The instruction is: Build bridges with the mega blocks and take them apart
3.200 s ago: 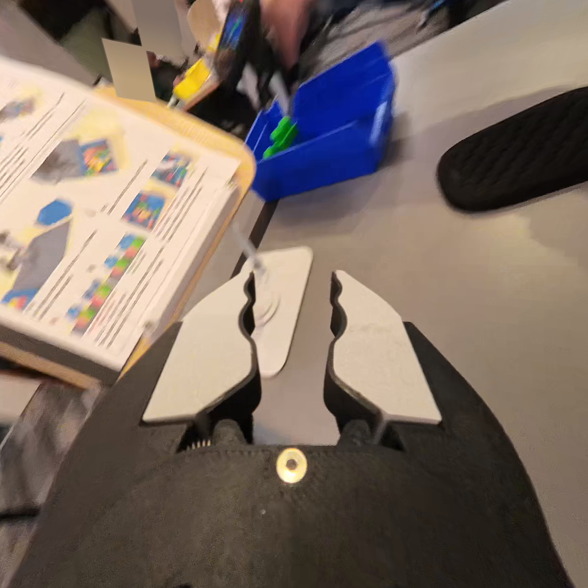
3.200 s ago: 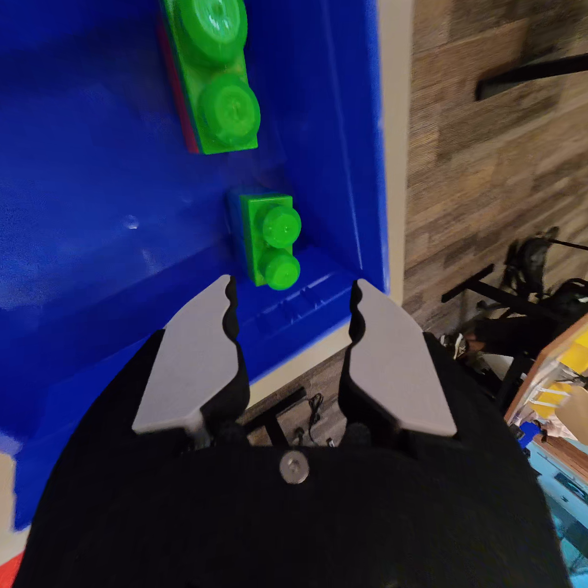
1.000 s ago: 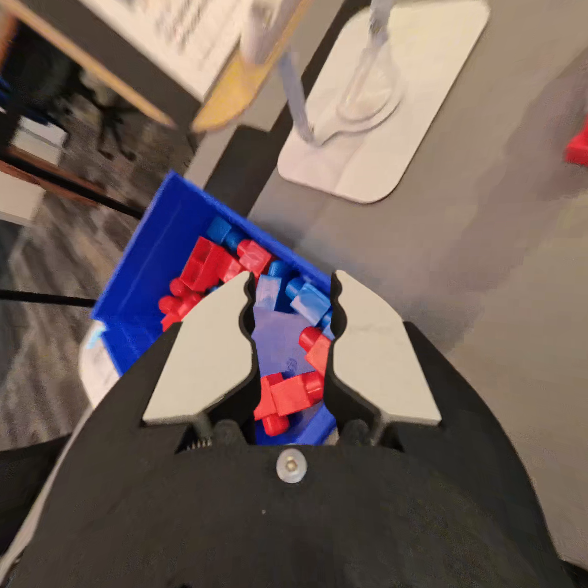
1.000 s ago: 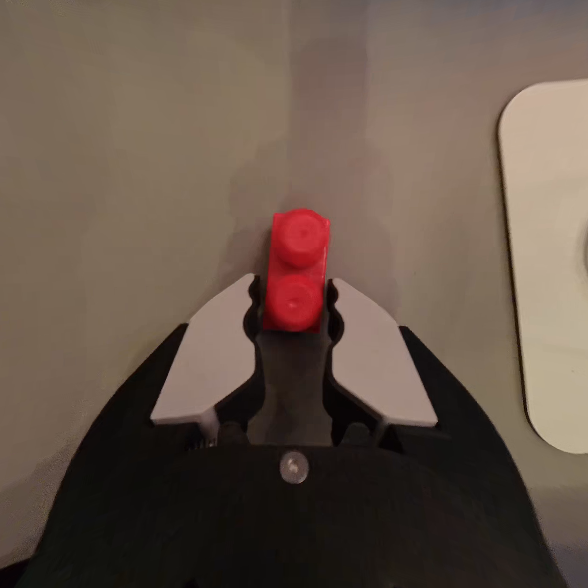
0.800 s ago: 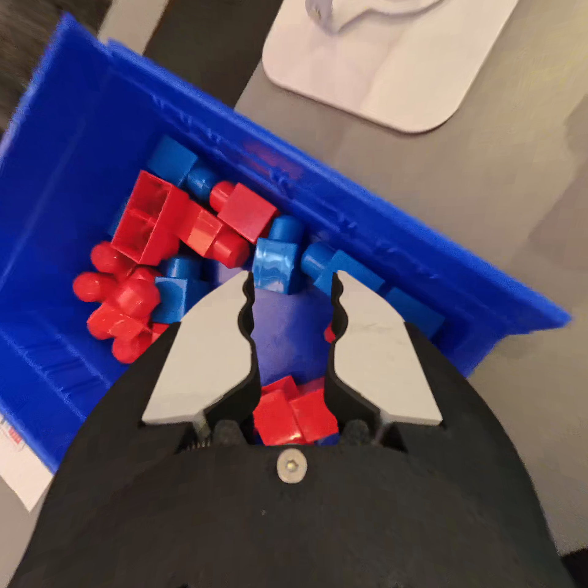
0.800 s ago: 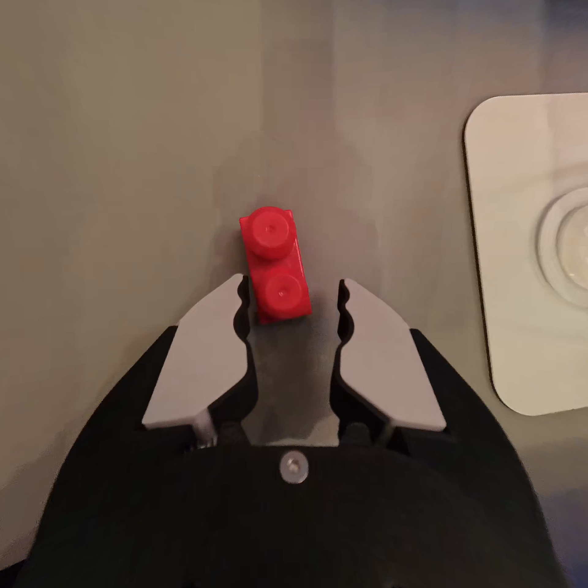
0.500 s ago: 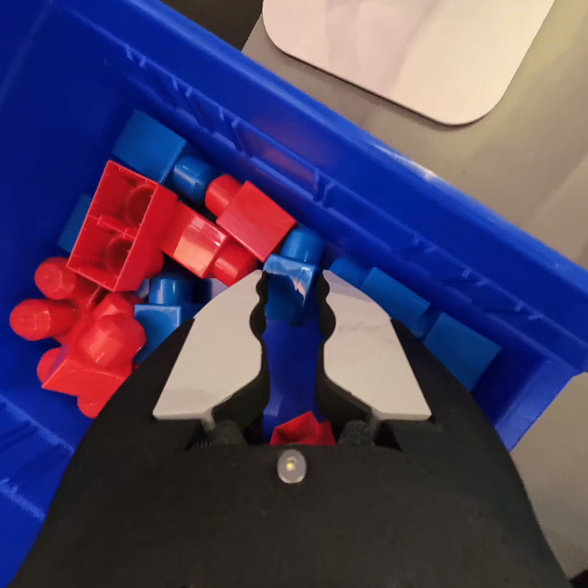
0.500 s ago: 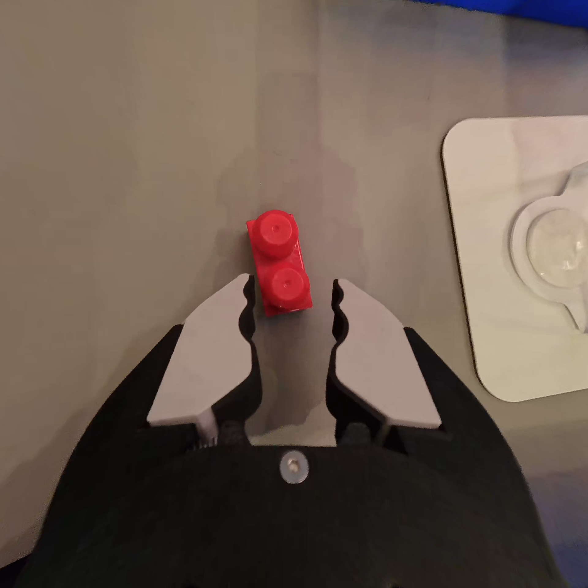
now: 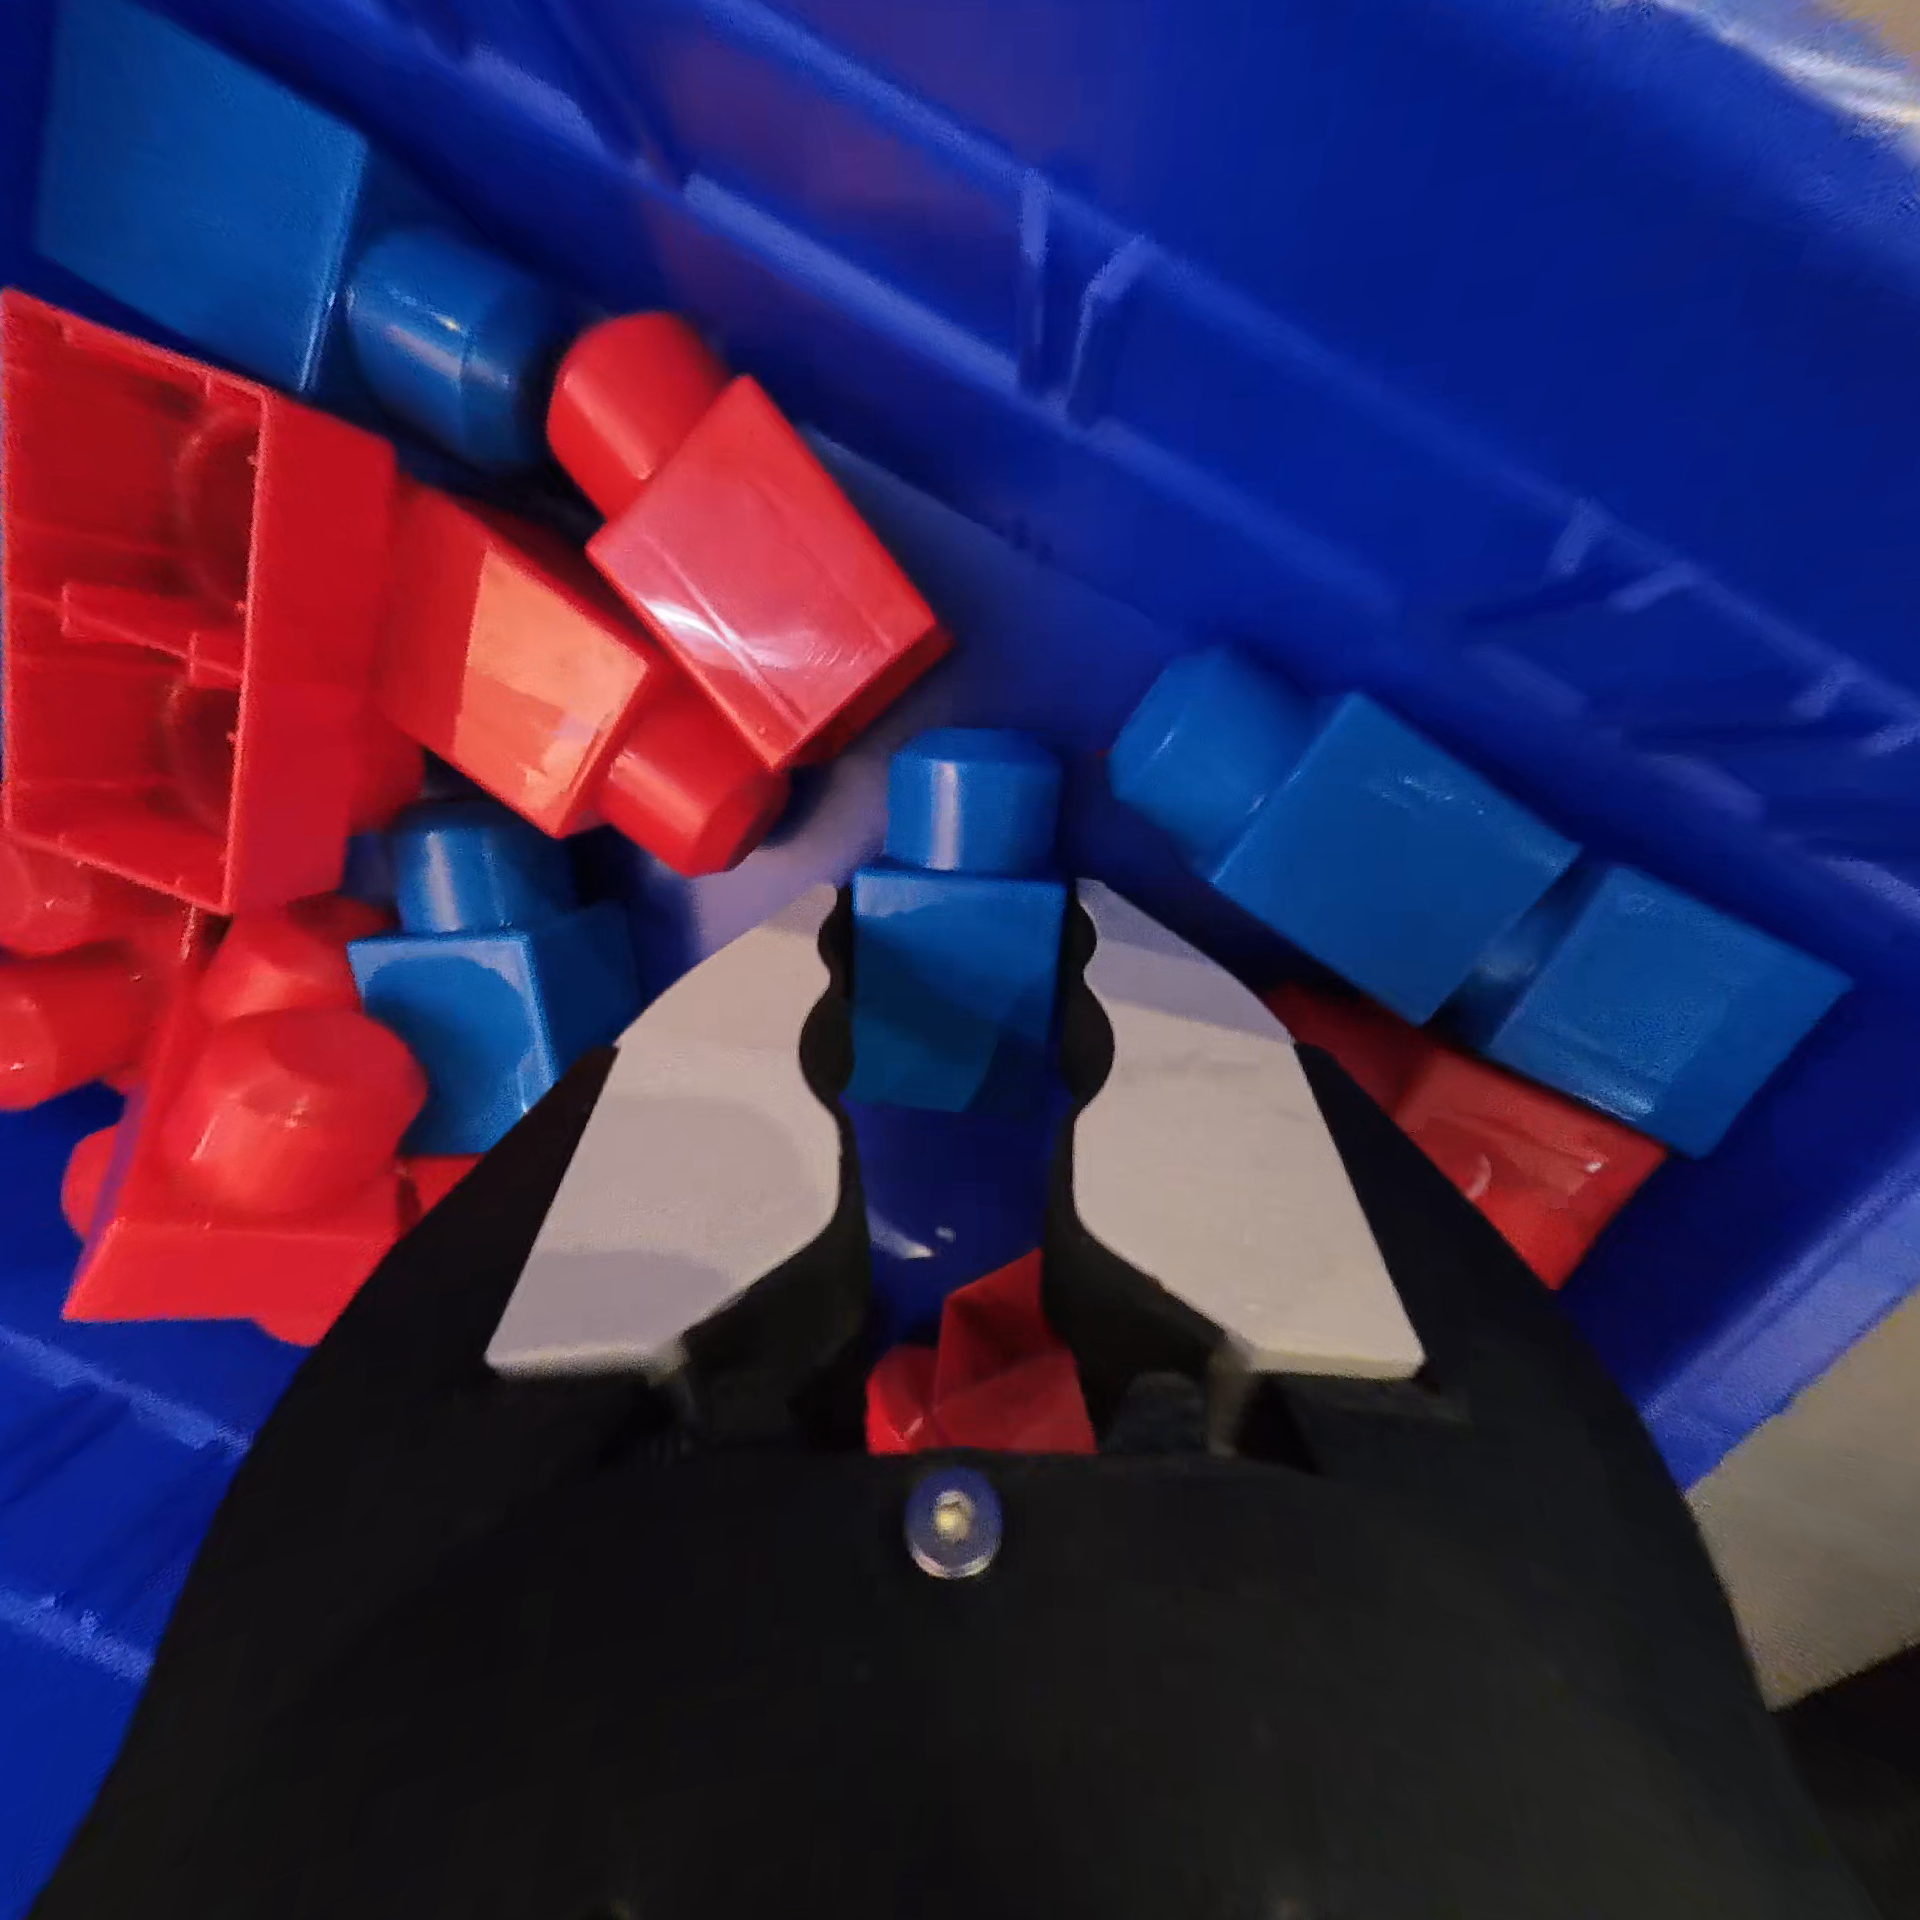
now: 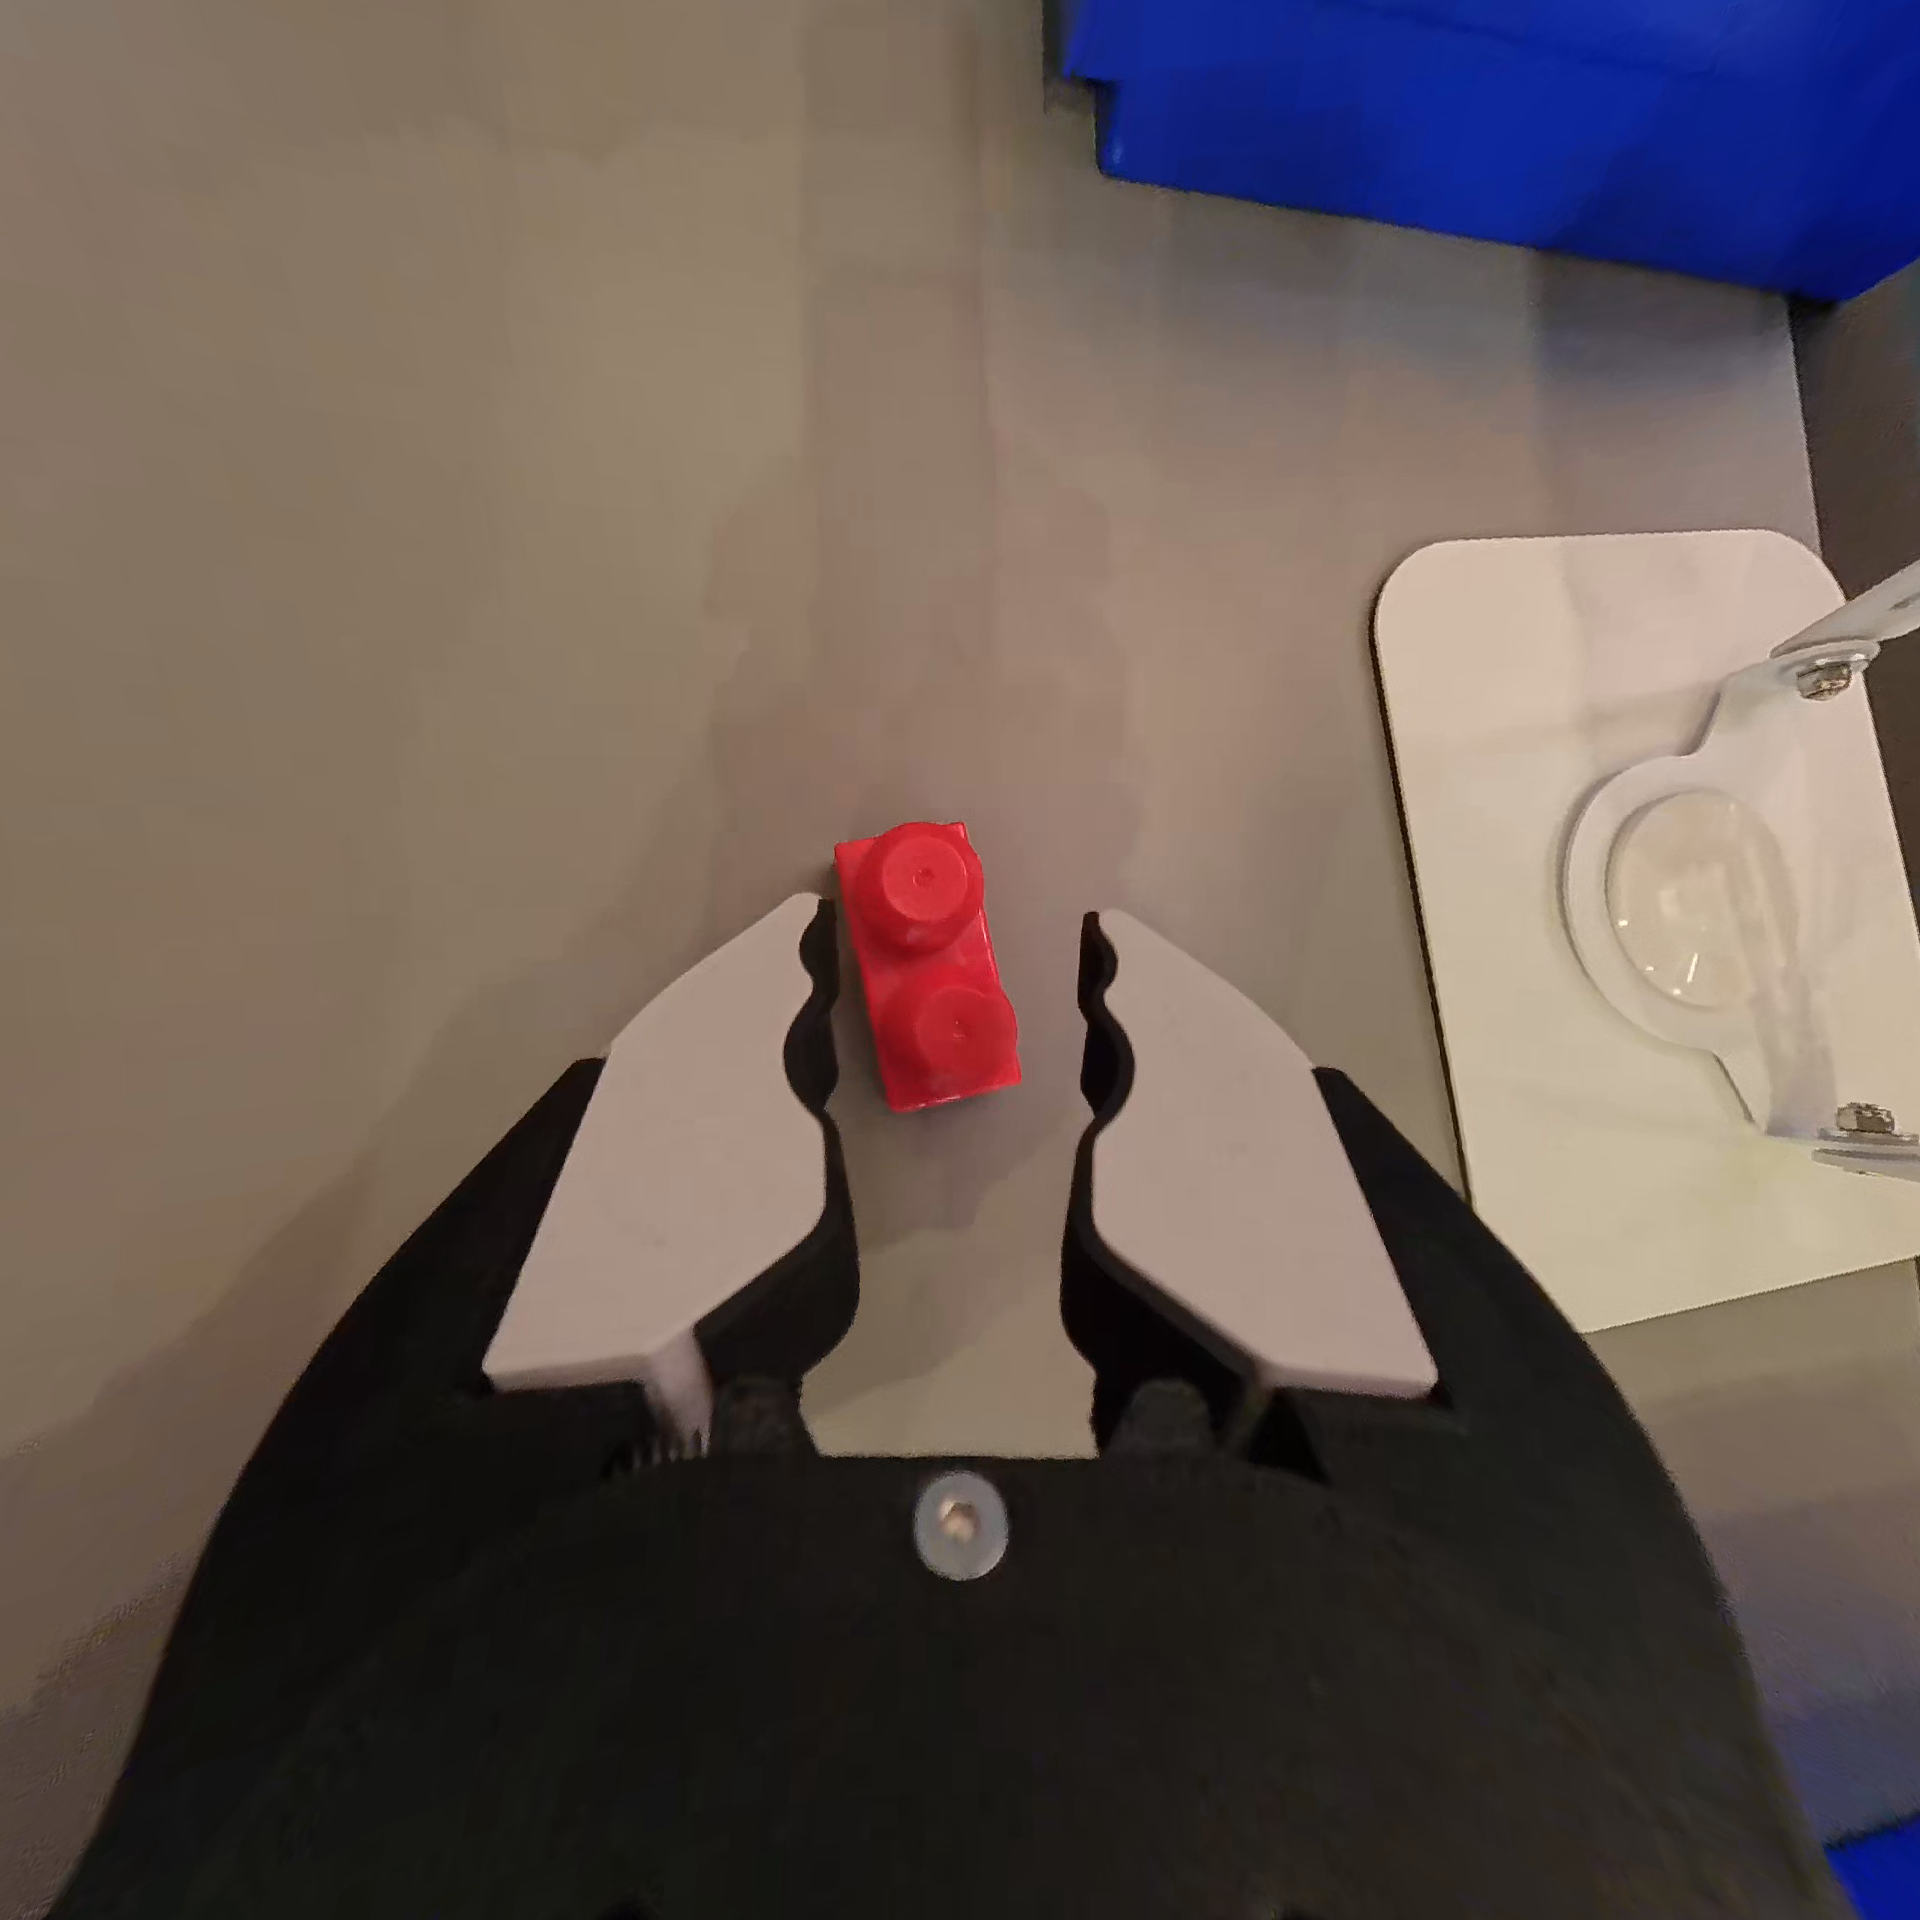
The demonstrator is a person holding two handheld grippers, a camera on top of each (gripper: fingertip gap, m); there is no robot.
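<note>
Left gripper (image 9: 956,987) is down inside the blue bin (image 9: 1351,312), fingers (image 9: 727,1091) closed partway onto a single-stud blue block (image 9: 951,966); both pads sit flush against the block's flat sides, stud pointing away from the camera. Around it in the bin: a red block (image 9: 758,582) with one stud lying on its side up-left, a larger red block (image 9: 135,623) with its hollow underside facing the camera at far left, another blue block (image 9: 488,987) just left of the fingers, and a blue block (image 9: 1371,831) to the right against the bin wall. More red pieces lie lower left and beneath the gripper. Right gripper (image 10: 951,997) is over the grey bench (image 10: 416,520), fingers (image 10: 717,1091) spread wide. A two-stud red block (image 10: 930,977) stands studs-up on the bench between the fingertips, close by the left pad, with a clear gap to the right pad; not gripped. A white base plate (image 10: 1507,935) carrying a clear fitting lies to the right; a blue bin corner (image 10: 1507,125) shows top right.
</note>
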